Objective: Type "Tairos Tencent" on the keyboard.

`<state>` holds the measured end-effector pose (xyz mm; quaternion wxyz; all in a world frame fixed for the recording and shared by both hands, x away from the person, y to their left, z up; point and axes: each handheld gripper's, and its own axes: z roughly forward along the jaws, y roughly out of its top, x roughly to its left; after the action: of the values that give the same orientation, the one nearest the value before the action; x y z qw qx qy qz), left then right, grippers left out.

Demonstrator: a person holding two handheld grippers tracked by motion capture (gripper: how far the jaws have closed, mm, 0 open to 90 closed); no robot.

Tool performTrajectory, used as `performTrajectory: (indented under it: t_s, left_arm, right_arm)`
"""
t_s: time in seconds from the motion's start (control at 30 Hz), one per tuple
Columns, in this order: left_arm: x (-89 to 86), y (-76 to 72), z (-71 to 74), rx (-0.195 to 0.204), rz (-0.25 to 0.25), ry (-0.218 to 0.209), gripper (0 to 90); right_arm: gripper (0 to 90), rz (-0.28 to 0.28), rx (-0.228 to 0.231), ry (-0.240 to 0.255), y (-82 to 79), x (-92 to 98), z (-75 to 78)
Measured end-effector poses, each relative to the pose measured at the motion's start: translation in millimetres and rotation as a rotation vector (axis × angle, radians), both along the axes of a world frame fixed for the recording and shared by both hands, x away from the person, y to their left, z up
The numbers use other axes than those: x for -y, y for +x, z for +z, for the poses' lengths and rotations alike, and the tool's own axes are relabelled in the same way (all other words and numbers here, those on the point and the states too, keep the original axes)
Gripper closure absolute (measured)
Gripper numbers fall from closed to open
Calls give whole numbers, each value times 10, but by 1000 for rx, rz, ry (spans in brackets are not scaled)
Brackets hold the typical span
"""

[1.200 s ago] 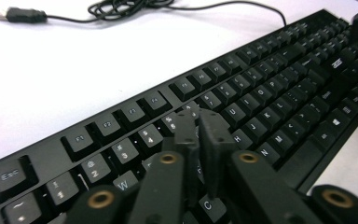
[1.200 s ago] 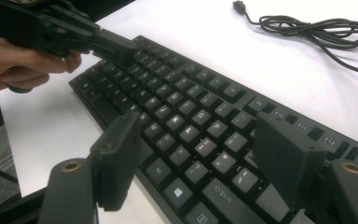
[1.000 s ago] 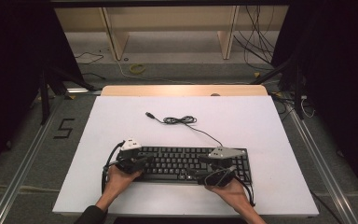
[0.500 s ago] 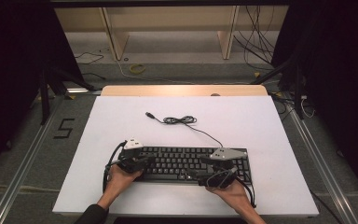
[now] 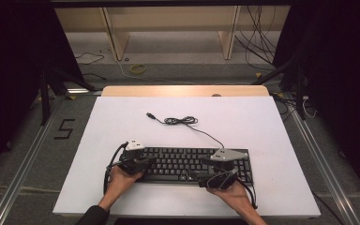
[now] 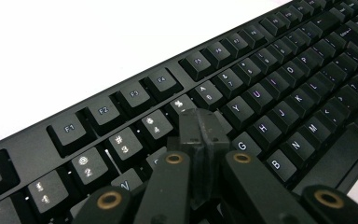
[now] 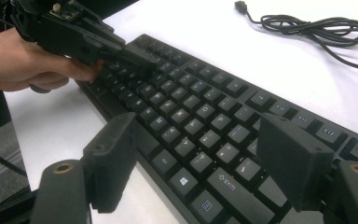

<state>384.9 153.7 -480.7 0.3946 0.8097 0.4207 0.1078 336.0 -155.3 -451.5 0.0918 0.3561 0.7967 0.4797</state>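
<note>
While both hands rest at the near edge of the white table [image 5: 262,117], the black keyboard [image 5: 187,164] lies across the near middle of it, its cable [image 5: 183,121] coiled on the bare surface beyond. Compared with the high views of a second and half a second earlier, nothing has shifted: hands, keyboard and cable sit as they did.

Left gripper [image 6: 200,128]: jaws clenched flat together, nothing between them, tips down on the keys near the 5/T/G area, as if pressing a key. Right gripper [image 7: 205,163]: jaws spread wide, poised over the right-hand end of the keyboard around the shift key, grasping nothing.

Judgement: the lack of movement suggests a held key-press or a pause between presses; typing work looks under way, with the right gripper not yet engaged.
</note>
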Motion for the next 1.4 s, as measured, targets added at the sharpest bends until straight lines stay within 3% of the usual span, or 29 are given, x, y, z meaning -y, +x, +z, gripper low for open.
performTrajectory:
  t_s: [0.43,0.67,0.9,1.4]
  left_arm:
    - [-55,-46,91,17,9,-53,800]
    - [-144,-76,159,31,15,-92,696]
    - [-252,-106,212,35,26,-156,567]
    - [-285,-208,227,55,9,-196,373]
  right_arm:
    - [300,-8,-5,-3,31,8,-18]
    - [301,-13,-2,0,53,3,-11]
    - [307,-14,0,-4,99,-24,-10]
    - [337,-17,-3,-12,225,-137,-19]
